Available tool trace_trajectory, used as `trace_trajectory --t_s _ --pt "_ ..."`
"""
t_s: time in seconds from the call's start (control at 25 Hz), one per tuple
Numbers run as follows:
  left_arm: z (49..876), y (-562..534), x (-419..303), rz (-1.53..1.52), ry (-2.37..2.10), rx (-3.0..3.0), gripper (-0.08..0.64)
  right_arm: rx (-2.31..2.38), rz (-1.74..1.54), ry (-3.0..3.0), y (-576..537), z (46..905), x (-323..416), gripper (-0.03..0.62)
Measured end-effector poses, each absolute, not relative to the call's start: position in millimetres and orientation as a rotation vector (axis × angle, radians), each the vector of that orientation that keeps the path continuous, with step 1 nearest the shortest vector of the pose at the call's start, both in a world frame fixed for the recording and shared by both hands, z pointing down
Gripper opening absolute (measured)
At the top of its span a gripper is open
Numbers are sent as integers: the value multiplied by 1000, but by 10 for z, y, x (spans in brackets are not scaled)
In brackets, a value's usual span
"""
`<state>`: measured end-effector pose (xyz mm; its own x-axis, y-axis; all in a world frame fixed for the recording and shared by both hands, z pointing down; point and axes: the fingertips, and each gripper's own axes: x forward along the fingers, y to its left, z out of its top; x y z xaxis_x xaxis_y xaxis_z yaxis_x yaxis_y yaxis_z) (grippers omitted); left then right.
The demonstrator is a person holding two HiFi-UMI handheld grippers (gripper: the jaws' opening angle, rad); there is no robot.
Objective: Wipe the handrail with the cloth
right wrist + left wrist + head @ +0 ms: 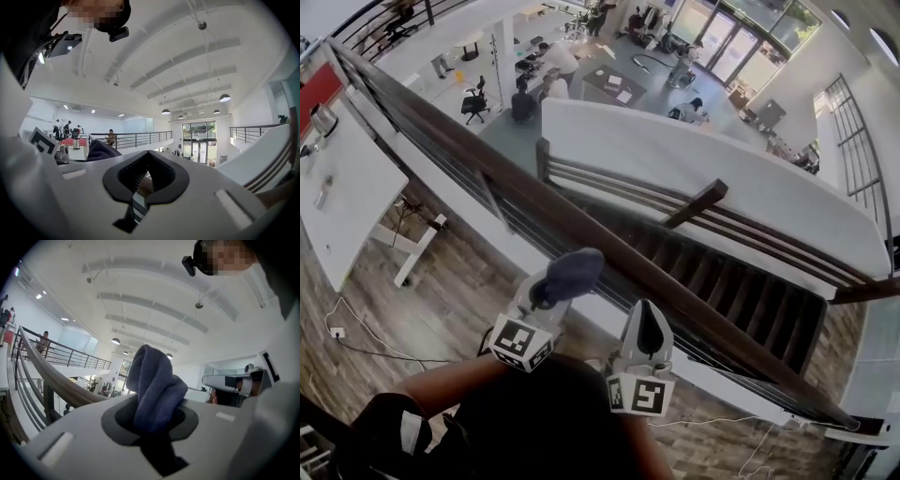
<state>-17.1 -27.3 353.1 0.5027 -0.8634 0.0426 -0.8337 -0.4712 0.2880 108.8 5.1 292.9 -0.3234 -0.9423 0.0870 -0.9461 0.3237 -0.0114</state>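
A dark brown wooden handrail (487,169) runs diagonally from upper left to lower right in the head view. My left gripper (555,286) is shut on a bunched dark blue cloth (573,271), held just on the near side of the rail, almost at its edge. In the left gripper view the cloth (154,387) sticks up out of the jaws, with the handrail (51,377) off to the left. My right gripper (645,317) is beside it to the right, shut with nothing held, its tip near the rail. The right gripper view shows its jaws closed together (144,182) and the cloth (101,151) at left.
Thin metal bars (441,178) run under the handrail. Beyond it a stairway with a second rail (694,204) drops to a lower floor where people sit at desks (614,84). A white table (347,187) stands at left, and a cable (356,333) lies on the wooden floor.
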Motion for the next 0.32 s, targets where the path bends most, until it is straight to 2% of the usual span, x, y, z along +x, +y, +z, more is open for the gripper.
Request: trace_trajectory --t_s 0.32 --pt "3425 -372 -249 -141 -1499 2517 78 1783 99 -2510 -90 2961 1138 0"
